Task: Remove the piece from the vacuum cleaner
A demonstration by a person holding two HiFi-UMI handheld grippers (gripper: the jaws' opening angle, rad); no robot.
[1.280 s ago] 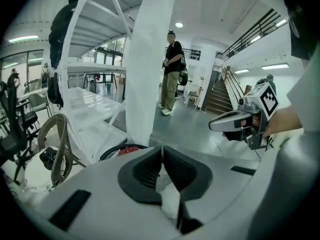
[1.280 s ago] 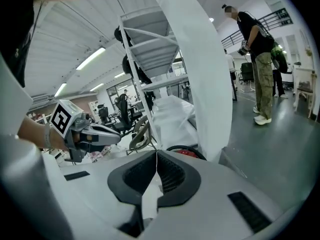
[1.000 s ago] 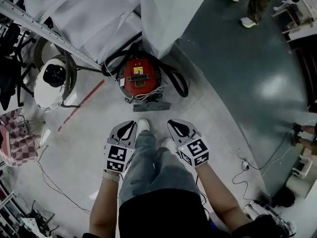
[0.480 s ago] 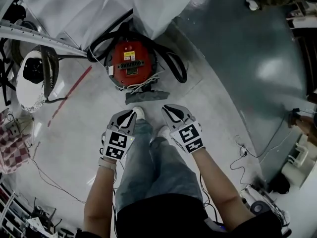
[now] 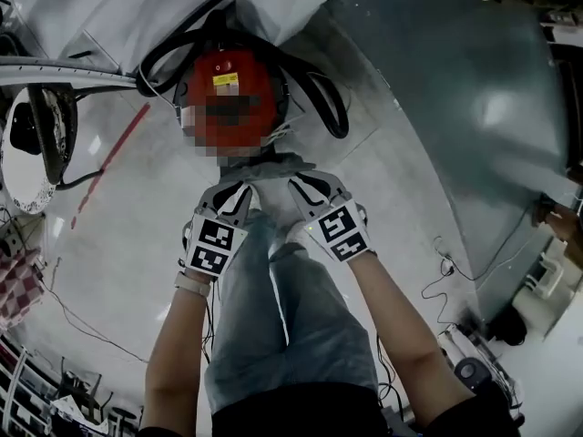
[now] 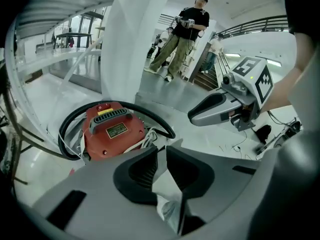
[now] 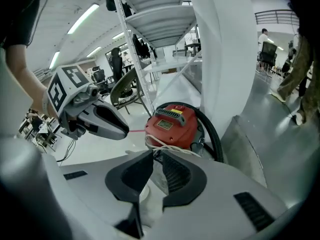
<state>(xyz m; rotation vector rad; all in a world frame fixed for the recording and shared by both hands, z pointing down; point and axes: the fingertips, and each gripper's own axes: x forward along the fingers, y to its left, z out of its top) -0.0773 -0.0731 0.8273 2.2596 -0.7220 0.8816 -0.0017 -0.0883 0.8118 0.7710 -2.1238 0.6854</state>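
Observation:
The red vacuum cleaner [image 5: 228,94] stands on the floor just ahead of me, ringed by its black hose [image 5: 330,107]. A white cord [image 5: 278,135] lies at its front, and a grey flat piece [image 5: 273,164] sits on the floor below it. My left gripper [image 5: 239,192] and right gripper [image 5: 305,182] hover side by side just short of that piece. Both point at the vacuum [image 6: 112,133] [image 7: 172,125]. Each gripper's jaws are opening, with a narrow gap and nothing between them [image 6: 161,156] [image 7: 152,165].
White covered shelving [image 5: 137,7] rises behind the vacuum. A round white device [image 5: 23,153] stands at far left, beside a red floor line [image 5: 109,157]. Thin cables [image 5: 451,253] trail on the right floor. A person [image 6: 187,29] stands far off. My legs [image 5: 282,308] are below.
I have stepped closer to the vacuum, and both grippers have advanced to its front. Their jaws, shut before, now show a small gap.

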